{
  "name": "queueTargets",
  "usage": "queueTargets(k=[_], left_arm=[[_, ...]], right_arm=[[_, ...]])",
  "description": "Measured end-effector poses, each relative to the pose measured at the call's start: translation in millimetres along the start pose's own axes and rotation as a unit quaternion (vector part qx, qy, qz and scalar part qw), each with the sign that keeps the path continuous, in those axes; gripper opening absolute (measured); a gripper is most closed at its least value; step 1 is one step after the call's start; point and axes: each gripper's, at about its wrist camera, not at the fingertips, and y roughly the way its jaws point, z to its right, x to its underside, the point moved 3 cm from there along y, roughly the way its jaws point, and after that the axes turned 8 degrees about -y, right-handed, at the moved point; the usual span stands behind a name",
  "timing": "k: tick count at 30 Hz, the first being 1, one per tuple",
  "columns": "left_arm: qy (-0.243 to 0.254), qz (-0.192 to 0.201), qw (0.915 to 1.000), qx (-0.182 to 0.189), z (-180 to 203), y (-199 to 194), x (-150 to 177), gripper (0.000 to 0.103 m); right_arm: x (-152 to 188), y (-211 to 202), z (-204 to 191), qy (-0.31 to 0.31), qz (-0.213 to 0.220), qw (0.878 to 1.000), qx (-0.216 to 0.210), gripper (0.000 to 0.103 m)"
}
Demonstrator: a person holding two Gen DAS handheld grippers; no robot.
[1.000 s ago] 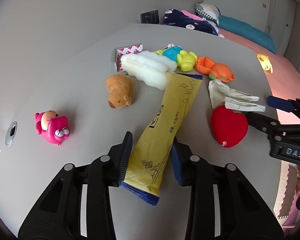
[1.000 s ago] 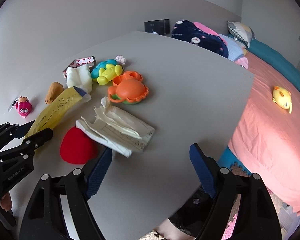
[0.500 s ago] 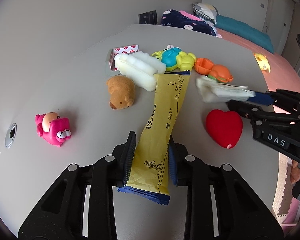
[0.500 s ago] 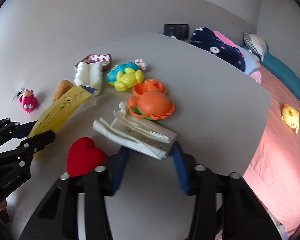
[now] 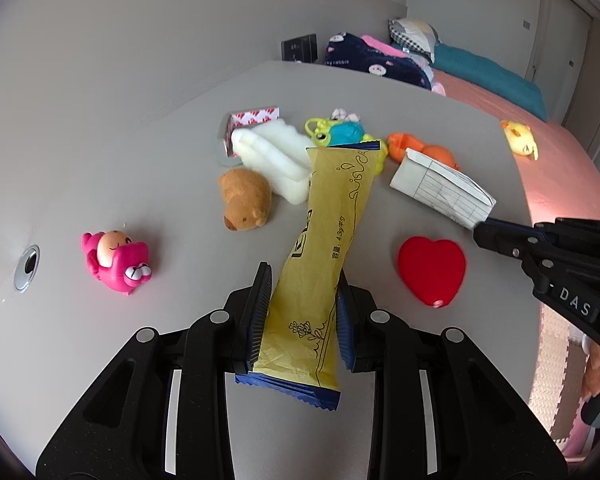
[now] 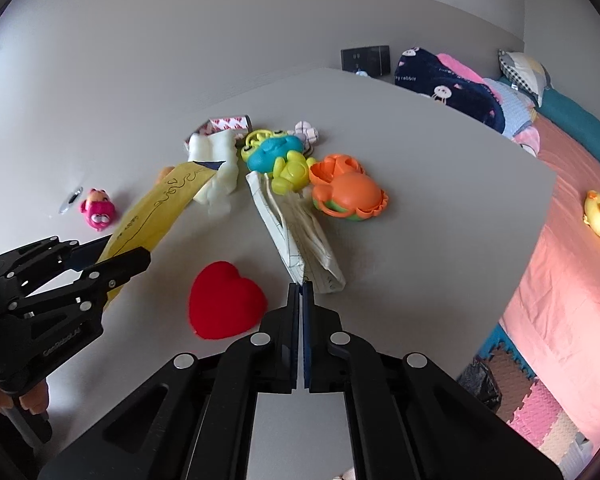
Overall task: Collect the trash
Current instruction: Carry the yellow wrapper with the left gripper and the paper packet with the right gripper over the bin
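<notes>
My left gripper is shut on a long yellow wrapper, whose far end sticks up over the toys. In the right wrist view the same wrapper runs out of the left gripper at the left. My right gripper is shut, pinching the near corner of a folded lined paper. From the left wrist view the paper hangs off the right gripper, tilted above the table.
Toys lie on the grey table: a red heart between the grippers, a pink figure, a brown plush, white foam, a red-and-white packet, a blue-yellow toy and an orange toy. A bed lies to the right.
The right gripper closed on the folded paper and drew it off the table, turning it end-on. The left gripper tightened on the yellow wrapper and its far end rose.
</notes>
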Motion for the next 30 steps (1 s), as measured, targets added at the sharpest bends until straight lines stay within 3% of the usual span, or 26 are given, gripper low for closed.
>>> queueTargets(k=[15, 30], left_arm=[[0.005, 0.026, 0.9996, 0.012, 23.6, -37.7, -2.5, 0.029], [0.053, 0.029, 0.9967, 0.054, 103.6, -43.3, -6.4, 0.029]], right_arm=[[9.4, -56.9, 17.6, 0.044, 0.053, 0.998, -0.004, 0.001], [40.9, -108.0, 72.3, 0.088, 0.077, 0.992, 0.040, 0.001]])
